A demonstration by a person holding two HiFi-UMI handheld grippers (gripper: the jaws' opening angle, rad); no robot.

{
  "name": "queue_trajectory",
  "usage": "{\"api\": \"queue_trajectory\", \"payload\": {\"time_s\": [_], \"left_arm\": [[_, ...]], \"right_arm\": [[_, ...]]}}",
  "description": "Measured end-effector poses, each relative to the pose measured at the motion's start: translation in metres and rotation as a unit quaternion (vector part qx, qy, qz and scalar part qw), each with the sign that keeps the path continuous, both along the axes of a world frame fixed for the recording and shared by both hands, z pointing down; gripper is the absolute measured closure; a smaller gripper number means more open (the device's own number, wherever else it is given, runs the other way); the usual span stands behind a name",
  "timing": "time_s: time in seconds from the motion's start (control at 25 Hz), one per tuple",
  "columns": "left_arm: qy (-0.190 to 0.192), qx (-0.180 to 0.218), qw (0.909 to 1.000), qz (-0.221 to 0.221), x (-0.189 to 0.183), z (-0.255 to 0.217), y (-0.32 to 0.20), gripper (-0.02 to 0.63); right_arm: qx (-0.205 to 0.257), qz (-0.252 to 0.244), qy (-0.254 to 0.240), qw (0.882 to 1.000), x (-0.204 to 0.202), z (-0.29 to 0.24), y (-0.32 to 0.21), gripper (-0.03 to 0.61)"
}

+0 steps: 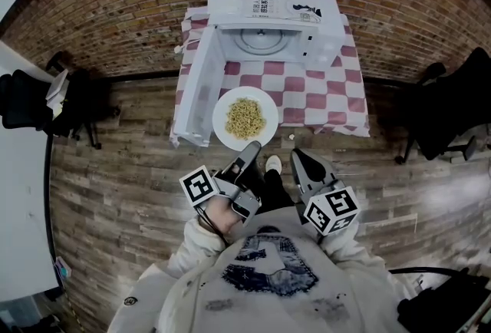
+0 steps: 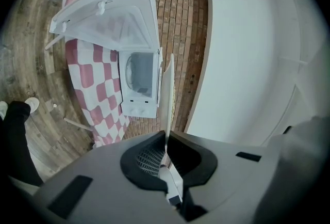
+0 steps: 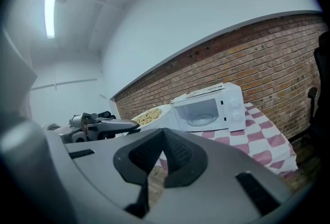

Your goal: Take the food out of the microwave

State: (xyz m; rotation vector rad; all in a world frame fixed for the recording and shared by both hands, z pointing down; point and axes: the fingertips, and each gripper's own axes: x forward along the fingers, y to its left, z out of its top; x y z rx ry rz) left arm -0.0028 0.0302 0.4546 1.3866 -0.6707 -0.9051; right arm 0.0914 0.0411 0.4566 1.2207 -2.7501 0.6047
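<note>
Head view, nearest first: the left gripper (image 1: 250, 147) reaches forward from the person's body with its jaws closed on the near rim of the white plate (image 1: 219, 121), while the right gripper (image 1: 298, 156) hangs just beside it, jaws together and empty. The plate lies straight ahead of the left gripper's tips. It carries a heap of noodles (image 1: 245, 118) and sits outside the oven, over the near part of the checkered tablecloth (image 1: 330, 97). Beyond it stands the microwave (image 1: 268, 5), its door (image 1: 201, 82) swung wide to the left and its turntable bare. The left hand alone bears the plate, and the right is near enough to steady the rim, so setting it down looks like a short lowering onto the cloth. The left gripper view shows the plate only edge-on, a thin white line running away from the pinch, and no food. The right gripper view shows from the side that the plate (image 3: 161, 112) appears lifted clear of the table, which cannot be judged from above.
</note>
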Motion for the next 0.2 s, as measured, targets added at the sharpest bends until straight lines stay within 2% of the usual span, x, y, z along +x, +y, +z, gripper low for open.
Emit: {"api": "queue_trajectory", "payload": {"time_s": [0.2], "left_arm": [[0.003,-0.001,1.0,0.003,0.0009,0.0002,-0.0013,0.595]], "right_arm": [[-0.003,0.0,0.001,1.0,-0.0001,0.0015,-0.0012,0.565]]}}
